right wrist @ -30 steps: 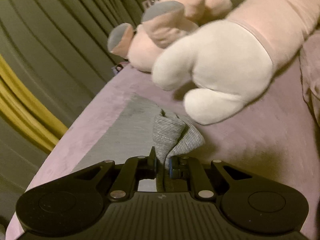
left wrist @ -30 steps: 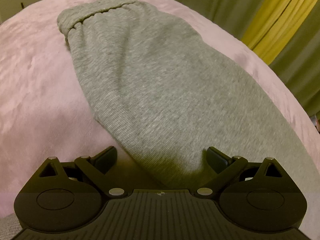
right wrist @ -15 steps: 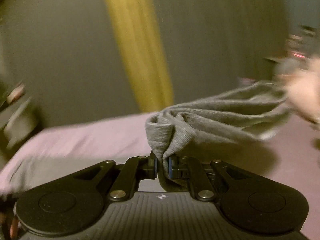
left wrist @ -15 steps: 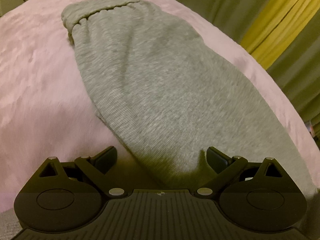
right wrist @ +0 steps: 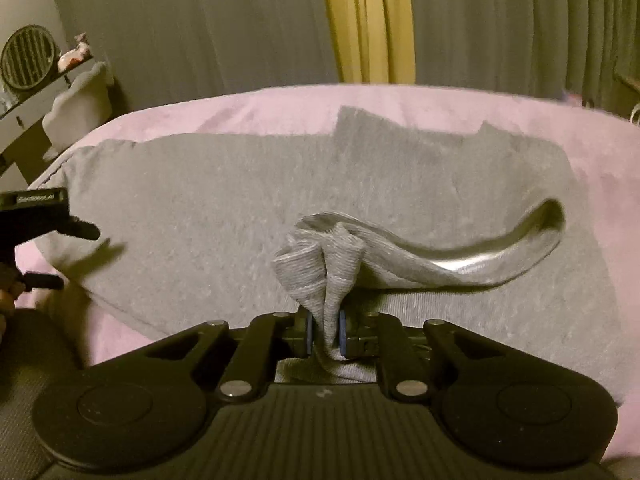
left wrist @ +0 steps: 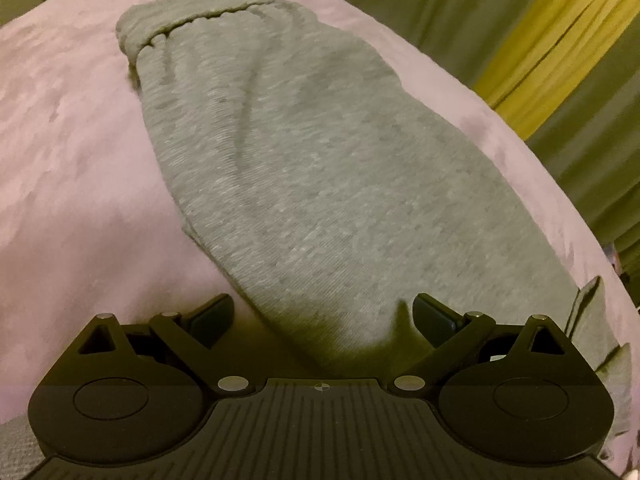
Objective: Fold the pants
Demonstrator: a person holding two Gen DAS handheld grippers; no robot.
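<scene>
Now we note the right gripper (right wrist: 324, 334), clamped on the hem, has swung round from the plush toys to carry it back over the pants (right wrist: 224, 208) lying flat on the pink bed (left wrist: 76, 168): the lengthwise fold is under way. Left gripper (left wrist: 322, 314) hovers, jaws apart, holding nothing.

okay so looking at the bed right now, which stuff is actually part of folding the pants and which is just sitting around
Part of the job:
- grey pants, spread on the pink bed cover
- right claw, shut on a bunched end of the pants
- left claw, open over the pants

Just lying about:
- green and yellow curtains
- round fan on the side shelf
</scene>
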